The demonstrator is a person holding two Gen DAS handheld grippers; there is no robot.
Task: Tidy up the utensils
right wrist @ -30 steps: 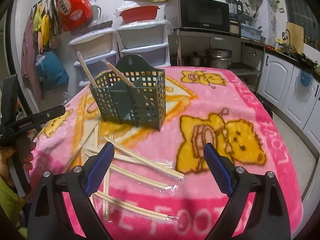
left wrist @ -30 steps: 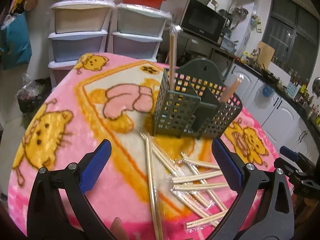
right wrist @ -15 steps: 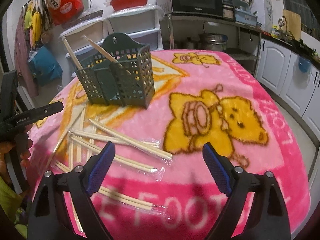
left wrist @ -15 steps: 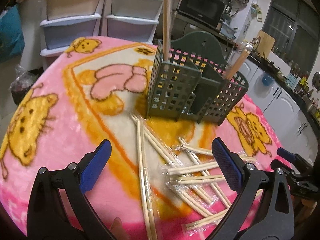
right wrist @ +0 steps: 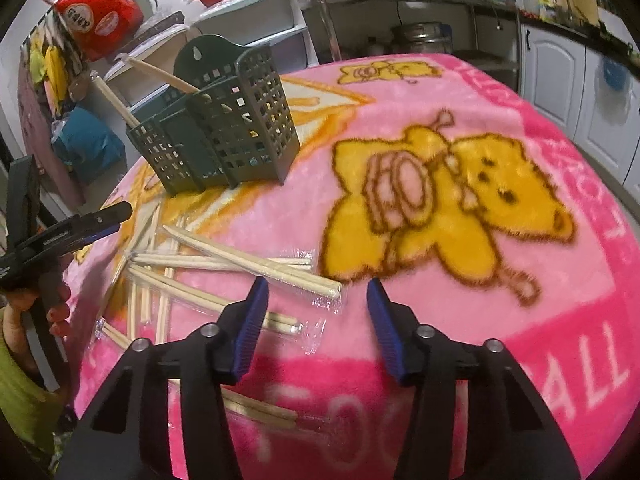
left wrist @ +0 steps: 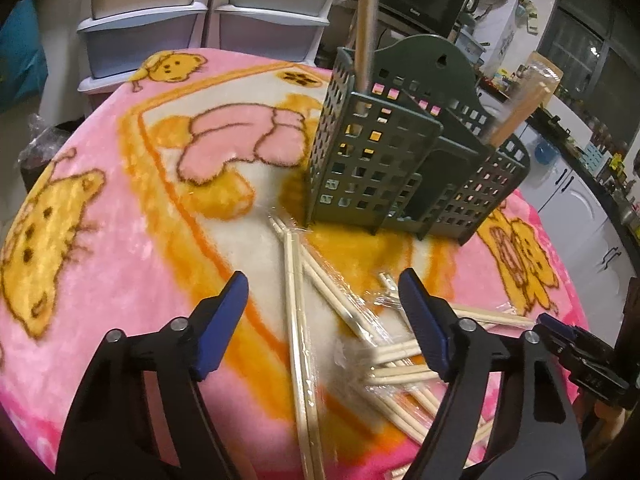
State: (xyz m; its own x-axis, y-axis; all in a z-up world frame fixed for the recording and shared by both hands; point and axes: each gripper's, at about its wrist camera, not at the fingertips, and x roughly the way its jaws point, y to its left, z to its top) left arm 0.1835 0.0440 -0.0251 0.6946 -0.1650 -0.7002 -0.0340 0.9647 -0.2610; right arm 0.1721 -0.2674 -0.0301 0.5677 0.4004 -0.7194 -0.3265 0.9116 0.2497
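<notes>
Chopsticks: wrapped chopsticks [left wrist: 298, 320] are lying in a loose crossed heap on the pink blanket [left wrist: 100, 260] that is covering the bench, just in front of the green holder [left wrist: 384, 172]; two pairs are already standing in the holder's compartments.
Holder: it is standing upright on the blanket, with perforated walls and an open top.
Left gripper [left wrist: 324, 320]: its jaws are closing, with a long pair running between them; the pads are not pressing on it yet, so nothing is being held.
Right gripper [right wrist: 316, 316]: its jaws are closing over the near end of one pair [right wrist: 256, 264]; the pads are still apart from it.
Weight: each pair is looking very light, thin and stiff, probably wood or bamboo.
Surface: the clear film wrapper [right wrist: 320, 320] is likely slippery and is crinkling, so a stick may be sliding inside it.
Where to hold: across both sticks near the middle or a little toward one end, not on the loose film tail.
Caution: neighbouring sticks are overlapping, so a lift may be dragging others along.
</notes>
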